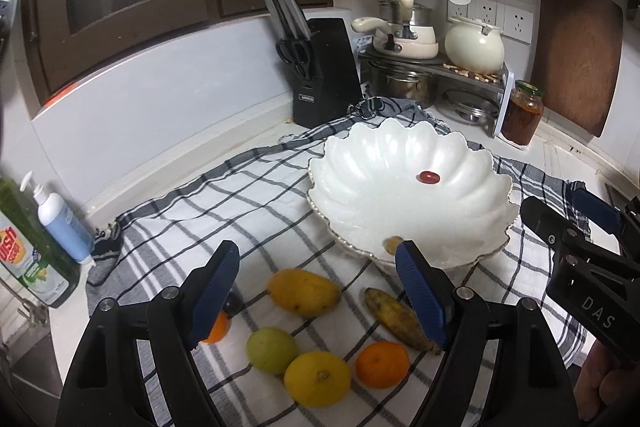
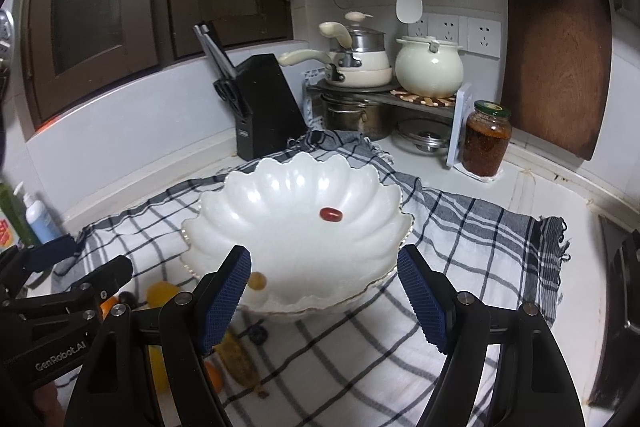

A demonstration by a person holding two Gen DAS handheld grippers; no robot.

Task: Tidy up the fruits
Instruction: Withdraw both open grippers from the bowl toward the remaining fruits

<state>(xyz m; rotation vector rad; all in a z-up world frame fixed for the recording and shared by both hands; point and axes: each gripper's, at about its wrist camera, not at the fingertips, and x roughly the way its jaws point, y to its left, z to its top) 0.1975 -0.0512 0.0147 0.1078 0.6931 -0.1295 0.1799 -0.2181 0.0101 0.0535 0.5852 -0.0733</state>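
A white scalloped bowl (image 1: 360, 163) (image 2: 280, 195) stands on a checked cloth and holds a small red fruit (image 1: 429, 177) (image 2: 331, 214) and a small yellowish fruit (image 1: 394, 243) (image 2: 256, 281) near its front rim. On the cloth in front lie a mango (image 1: 304, 291), a spotted banana (image 1: 400, 319), a green fruit (image 1: 272, 349), a lemon (image 1: 318, 379) and an orange (image 1: 382, 363). A second orange (image 1: 218, 331) is half hidden by a finger. My left gripper (image 1: 320, 291) hangs open above these fruits. My right gripper (image 2: 324, 295) is open over the bowl's front rim, holding nothing.
The checked cloth (image 2: 460, 227) covers the counter. A black knife block (image 1: 324, 75), stacked pots (image 1: 404, 35), a cream kettle (image 1: 474, 47), a jar (image 2: 486, 139) and a wooden board (image 2: 556, 63) line the back. Soap bottles (image 1: 60, 223) stand at the left by a sink.
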